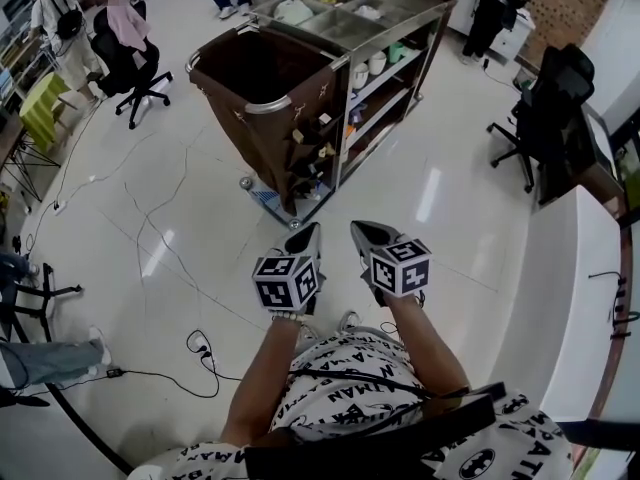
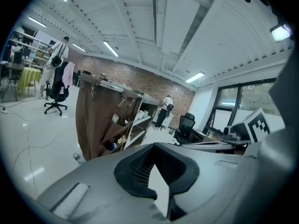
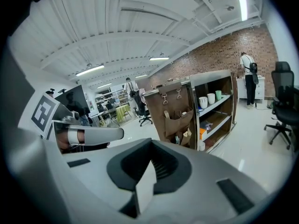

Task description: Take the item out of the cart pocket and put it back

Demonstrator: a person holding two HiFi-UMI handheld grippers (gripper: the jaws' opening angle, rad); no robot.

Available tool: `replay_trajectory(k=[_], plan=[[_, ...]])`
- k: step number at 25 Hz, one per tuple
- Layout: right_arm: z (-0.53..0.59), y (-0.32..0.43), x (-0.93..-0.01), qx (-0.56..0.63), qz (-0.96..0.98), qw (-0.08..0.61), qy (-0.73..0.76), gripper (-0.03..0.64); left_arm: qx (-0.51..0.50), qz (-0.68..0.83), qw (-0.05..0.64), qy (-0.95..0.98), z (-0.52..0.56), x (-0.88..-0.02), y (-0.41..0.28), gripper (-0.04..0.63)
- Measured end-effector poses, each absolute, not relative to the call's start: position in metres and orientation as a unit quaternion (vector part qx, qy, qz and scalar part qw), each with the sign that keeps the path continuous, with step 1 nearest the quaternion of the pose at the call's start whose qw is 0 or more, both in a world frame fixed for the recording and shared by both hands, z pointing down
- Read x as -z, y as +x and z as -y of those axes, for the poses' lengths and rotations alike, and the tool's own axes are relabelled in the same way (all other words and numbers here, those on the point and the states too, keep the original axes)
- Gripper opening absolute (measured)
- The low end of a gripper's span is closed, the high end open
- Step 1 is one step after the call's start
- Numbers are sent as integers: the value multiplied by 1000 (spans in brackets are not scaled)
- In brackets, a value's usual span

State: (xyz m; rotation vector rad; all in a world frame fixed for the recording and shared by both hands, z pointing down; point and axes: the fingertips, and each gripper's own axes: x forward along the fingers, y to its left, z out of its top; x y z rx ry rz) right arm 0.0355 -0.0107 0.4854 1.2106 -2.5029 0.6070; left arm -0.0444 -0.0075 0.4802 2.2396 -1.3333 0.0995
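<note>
Presently, the approach stage, before any reach: the grey two-jaw left gripper [image 1: 308, 236] and the grey two-jaw right gripper [image 1: 368, 232] are held side by side close to the person's body. Each has its jaws closed together with nothing between them, as both gripper views confirm. The steel-framed housekeeping cart [image 1: 338, 133] stands well apart ahead on the glossy white floor [image 1: 200, 218]. The task's item, judged to be one of the small packets and bottles in the brown fabric side pockets [image 3: 180, 119] on the cart's end, is untouched; which one is meant cannot be told. Next move, as a judgement: close the distance, open one gripper and line it up with a pocket mouth. Containers: large brown fabric bag [image 1: 255, 78], open-topped, interior dark, contents not discernible; steel top tray [image 1: 395, 26], its compartments holding pale items; open shelves [image 3: 212, 108] carrying white cups [image 3: 207, 100], a green cup [image 3: 218, 95] and an orange box [image 3: 202, 133]
</note>
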Motion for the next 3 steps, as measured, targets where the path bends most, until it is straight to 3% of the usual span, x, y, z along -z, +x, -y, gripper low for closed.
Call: replay_trajectory(k=[3], plan=[[10,37,-485,-211,869,149,421,0,-37,491,264,830,7,-479,-41,0]])
